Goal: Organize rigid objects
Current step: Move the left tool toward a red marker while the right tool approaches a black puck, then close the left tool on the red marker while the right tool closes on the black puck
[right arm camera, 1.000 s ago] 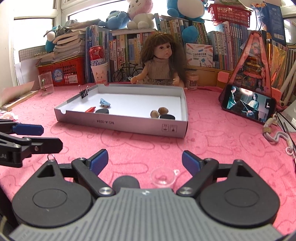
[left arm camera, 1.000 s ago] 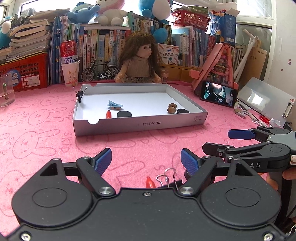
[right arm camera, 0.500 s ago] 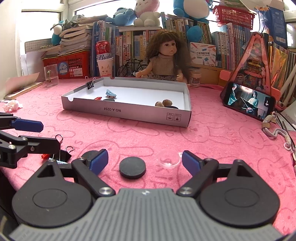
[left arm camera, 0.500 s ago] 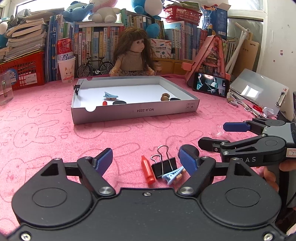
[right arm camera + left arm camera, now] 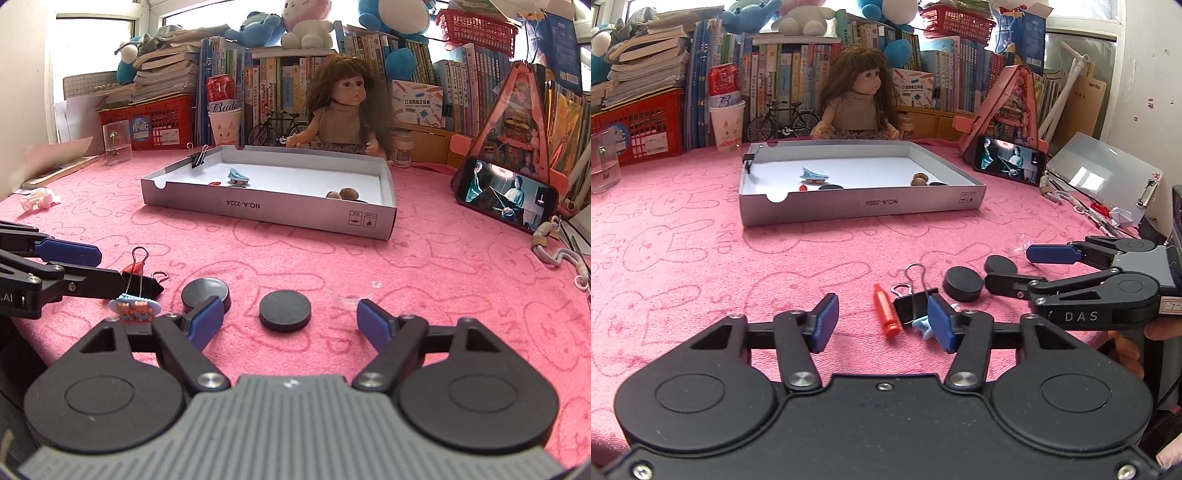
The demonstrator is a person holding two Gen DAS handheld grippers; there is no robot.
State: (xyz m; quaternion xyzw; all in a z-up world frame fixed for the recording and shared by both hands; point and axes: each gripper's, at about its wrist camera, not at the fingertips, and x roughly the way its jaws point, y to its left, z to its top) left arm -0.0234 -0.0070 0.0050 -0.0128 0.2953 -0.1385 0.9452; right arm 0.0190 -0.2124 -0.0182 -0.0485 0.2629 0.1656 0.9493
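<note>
- Pink rabbit-print cloth covers the tabletop [image 5: 424, 258], backed by crowded bookshelves, plush toys and a seated doll [image 5: 349, 110].
- A shallow white cardboard tray [image 5: 269, 210] lies mid-table; inside it are a blue clip, a red piece, dark discs and two brown nuts, with a binder clip on its far-left rim.
- A phone [image 5: 506, 194] playing video leans on a pink stand to the right of the tray.
- The left gripper [image 5: 882, 323] sits low over the cloth, its fingers part-way spread and just closing in; nothing is pinched.
- Between those fingers lie a red crayon-shaped piece [image 5: 886, 310] and a black binder clip [image 5: 914, 304], with a small light-blue clip [image 5: 923, 326] touching the right finger.
- The right gripper [image 5: 290, 319] holds its fingers wide, also just narrowing, around a black disc [image 5: 284, 309] without touching it.
- A second black disc [image 5: 206, 293] lies just behind its left finger, and a clear small cup [image 5: 352, 293] just beyond the right one.
- The left gripper's fingers reach in from the left, crowding the binder clip pile.
</note>
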